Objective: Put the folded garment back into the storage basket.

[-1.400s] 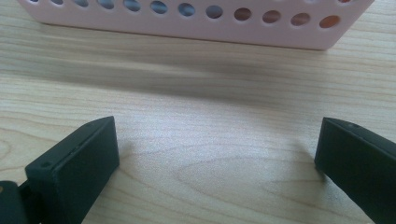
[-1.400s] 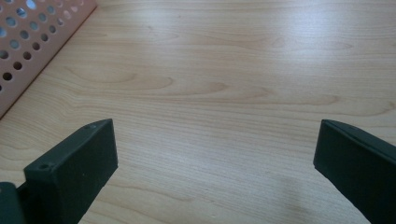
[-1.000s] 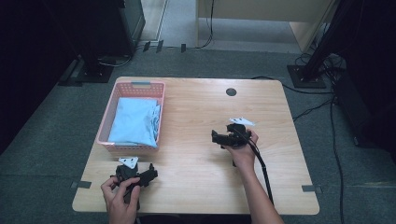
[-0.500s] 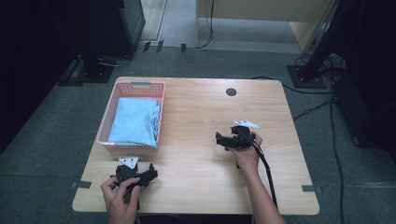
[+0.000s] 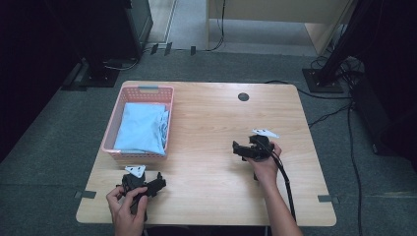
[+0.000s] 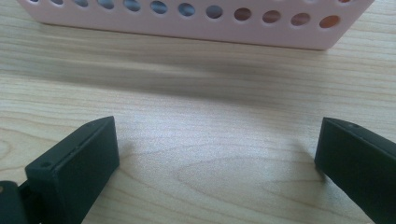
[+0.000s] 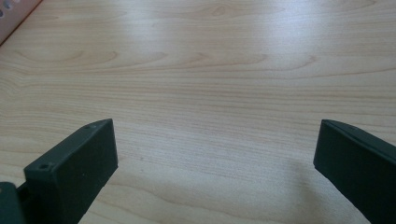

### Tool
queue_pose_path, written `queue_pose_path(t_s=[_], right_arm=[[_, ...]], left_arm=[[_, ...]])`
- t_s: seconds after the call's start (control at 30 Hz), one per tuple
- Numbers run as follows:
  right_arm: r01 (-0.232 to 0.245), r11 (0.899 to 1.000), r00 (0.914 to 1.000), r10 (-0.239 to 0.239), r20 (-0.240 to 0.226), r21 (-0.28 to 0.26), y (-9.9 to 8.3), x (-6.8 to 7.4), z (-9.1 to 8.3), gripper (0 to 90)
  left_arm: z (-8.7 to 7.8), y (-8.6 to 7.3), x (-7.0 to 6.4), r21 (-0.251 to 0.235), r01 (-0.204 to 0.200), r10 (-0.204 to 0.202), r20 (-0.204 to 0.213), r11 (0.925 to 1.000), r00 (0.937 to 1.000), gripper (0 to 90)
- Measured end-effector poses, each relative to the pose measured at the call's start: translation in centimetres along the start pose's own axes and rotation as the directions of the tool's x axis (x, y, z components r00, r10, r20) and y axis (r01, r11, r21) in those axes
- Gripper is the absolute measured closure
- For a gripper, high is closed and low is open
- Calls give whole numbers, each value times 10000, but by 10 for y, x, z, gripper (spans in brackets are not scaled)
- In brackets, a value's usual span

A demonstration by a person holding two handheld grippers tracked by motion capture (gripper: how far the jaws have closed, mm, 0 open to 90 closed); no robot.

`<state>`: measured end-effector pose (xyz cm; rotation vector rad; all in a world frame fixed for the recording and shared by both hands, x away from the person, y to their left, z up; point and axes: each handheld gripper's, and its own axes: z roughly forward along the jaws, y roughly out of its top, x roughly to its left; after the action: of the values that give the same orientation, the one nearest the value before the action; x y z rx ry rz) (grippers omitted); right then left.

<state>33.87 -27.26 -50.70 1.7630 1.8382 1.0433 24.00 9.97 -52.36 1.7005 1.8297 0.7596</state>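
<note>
Left gripper (image 5: 160, 183) near the table's (image 5: 211, 113) front-left corner, held in the left hand (image 5: 129, 205), jaws spread wide with nothing between — bare wood there, in its own view (image 6: 215, 154) just short of the pink basket (image 6: 196, 23). Pink basket toward the left edge, light-blue folded cloth (image 5: 143, 127) lying inside. Right gripper (image 5: 237, 148) right of the table's middle, gripped by the right hand (image 5: 265, 164), pointing left — jaws likewise wide apart over bare tabletop (image 7: 215, 149), clasping nothing.
</note>
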Motion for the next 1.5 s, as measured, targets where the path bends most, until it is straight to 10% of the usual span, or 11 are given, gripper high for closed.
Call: queue_pose_path(t_s=[1.5], right_arm=[[-460, 9989, 9963, 458, 723, 6, -16, -44, -21, 0]], left_arm=[[0, 0, 0, 18, -22, 22, -2, 10000, 10000, 0]])
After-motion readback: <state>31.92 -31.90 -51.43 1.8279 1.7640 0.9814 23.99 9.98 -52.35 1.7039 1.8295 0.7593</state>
